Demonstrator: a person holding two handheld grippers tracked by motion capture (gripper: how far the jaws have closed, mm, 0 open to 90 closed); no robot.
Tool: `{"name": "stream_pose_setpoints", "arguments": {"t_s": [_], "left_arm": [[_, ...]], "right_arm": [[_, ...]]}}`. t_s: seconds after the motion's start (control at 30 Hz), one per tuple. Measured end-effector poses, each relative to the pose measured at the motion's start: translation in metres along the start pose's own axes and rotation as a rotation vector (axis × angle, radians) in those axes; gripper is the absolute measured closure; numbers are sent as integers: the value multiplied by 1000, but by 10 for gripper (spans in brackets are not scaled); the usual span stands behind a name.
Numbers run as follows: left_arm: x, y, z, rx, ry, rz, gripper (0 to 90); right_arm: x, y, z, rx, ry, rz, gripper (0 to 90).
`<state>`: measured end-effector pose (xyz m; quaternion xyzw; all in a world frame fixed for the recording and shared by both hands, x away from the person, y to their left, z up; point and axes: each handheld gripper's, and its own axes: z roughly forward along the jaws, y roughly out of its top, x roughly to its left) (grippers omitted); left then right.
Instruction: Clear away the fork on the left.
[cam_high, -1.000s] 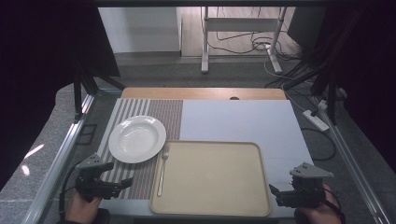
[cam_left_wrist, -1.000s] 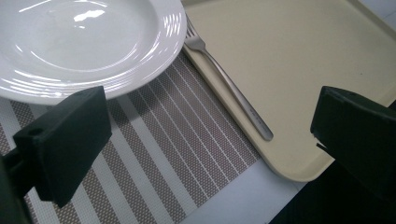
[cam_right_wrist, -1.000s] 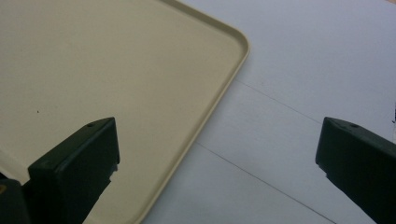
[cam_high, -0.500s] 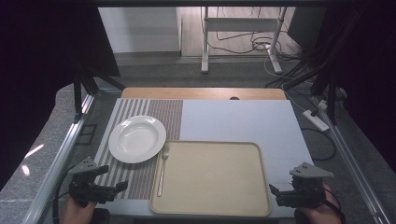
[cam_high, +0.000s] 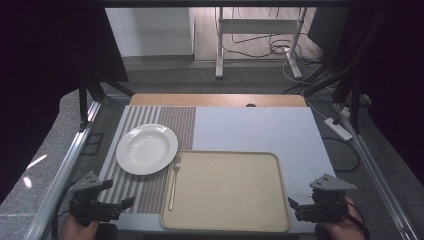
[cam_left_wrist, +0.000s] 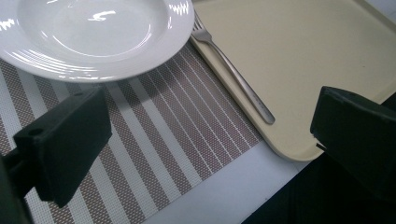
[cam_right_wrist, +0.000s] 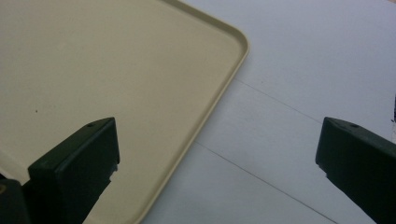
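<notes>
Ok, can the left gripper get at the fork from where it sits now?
Probably yes. The left gripper is open with only bare striped placemat between it and the fork. The fork lies flat along the tray's left rim, so pinching it may be fiddly.

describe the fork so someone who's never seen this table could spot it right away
Find the big beige tray at the near middle of the table. Along its left edge, where it meets the striped placemat, lies the fork, tines pointing away toward the white plate. It is the only slim, shiny metal piece there; its neighbours are broad and matte or white.
</notes>
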<state>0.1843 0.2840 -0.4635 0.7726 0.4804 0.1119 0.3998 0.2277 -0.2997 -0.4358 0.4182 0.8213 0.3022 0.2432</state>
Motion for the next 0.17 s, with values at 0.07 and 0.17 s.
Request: {"name": "stream_pose_setpoints", "arguments": {"t_s": [0.07, 0.17], "left_arm": [[0, 0, 0, 4, 0, 5, 0], [0, 1, 1, 8, -2, -1, 0]], "right_arm": [[0, 0, 0, 1, 0, -1, 3], [0, 0, 0, 1, -2, -5, 3]]}}
